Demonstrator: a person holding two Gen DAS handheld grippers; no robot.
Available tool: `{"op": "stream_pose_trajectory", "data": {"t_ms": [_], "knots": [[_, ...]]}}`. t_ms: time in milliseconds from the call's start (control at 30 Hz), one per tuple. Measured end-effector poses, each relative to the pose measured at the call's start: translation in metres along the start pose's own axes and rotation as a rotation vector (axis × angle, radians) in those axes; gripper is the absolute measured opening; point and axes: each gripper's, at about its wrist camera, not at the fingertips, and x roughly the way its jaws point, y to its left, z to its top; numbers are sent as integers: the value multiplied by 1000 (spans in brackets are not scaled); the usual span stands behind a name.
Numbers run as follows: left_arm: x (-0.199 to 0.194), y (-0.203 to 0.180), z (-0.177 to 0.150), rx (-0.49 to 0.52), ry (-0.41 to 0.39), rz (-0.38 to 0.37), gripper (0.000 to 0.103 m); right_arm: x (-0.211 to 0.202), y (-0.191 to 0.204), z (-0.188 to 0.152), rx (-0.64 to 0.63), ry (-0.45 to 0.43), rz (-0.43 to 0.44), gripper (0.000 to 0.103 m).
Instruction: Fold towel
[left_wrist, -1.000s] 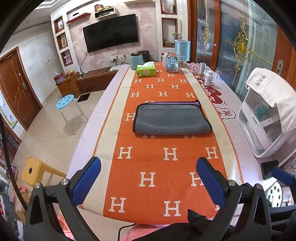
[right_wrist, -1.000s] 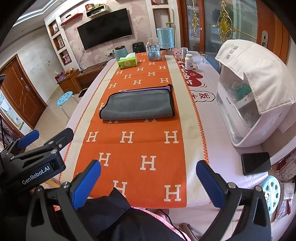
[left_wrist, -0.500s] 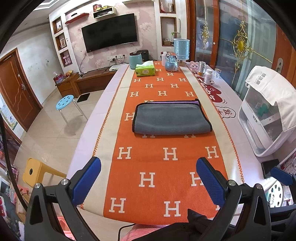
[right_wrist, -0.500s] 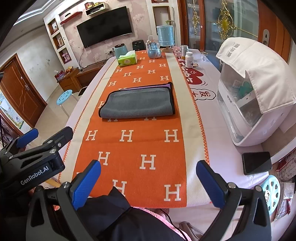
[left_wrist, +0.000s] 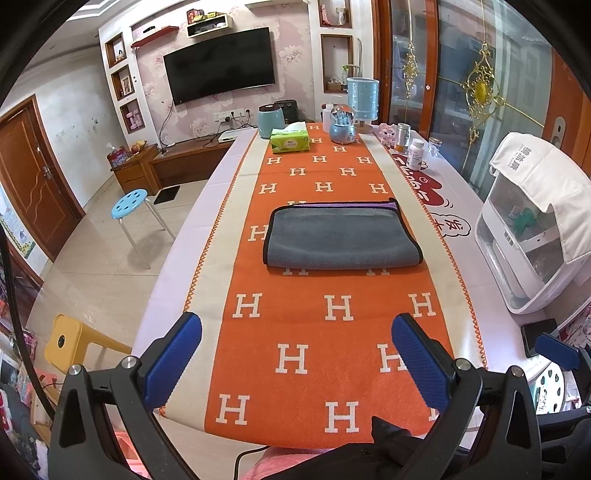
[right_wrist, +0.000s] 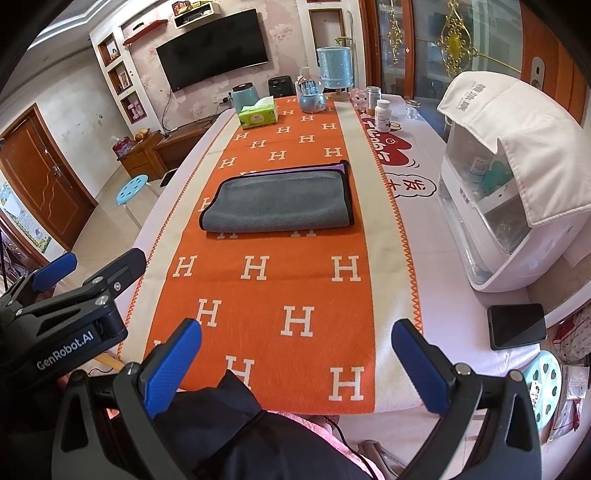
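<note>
While towel lies folded, tissue box well beyond.

green tissue box on orange runner; phone near white appliance.

Long table with an orange H-pattern runner down the middle. On it: folded grey towel, green tissue box at the far end, white covered rack and phone on the right.
</note>
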Motion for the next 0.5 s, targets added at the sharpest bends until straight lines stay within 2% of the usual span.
{"op": "stream_pose_trajectory", "data": {"t_ms": [500], "knots": [[1,-3,-1,6,3,-1,102,0,-4,-1,13,4,-2,103]]}}
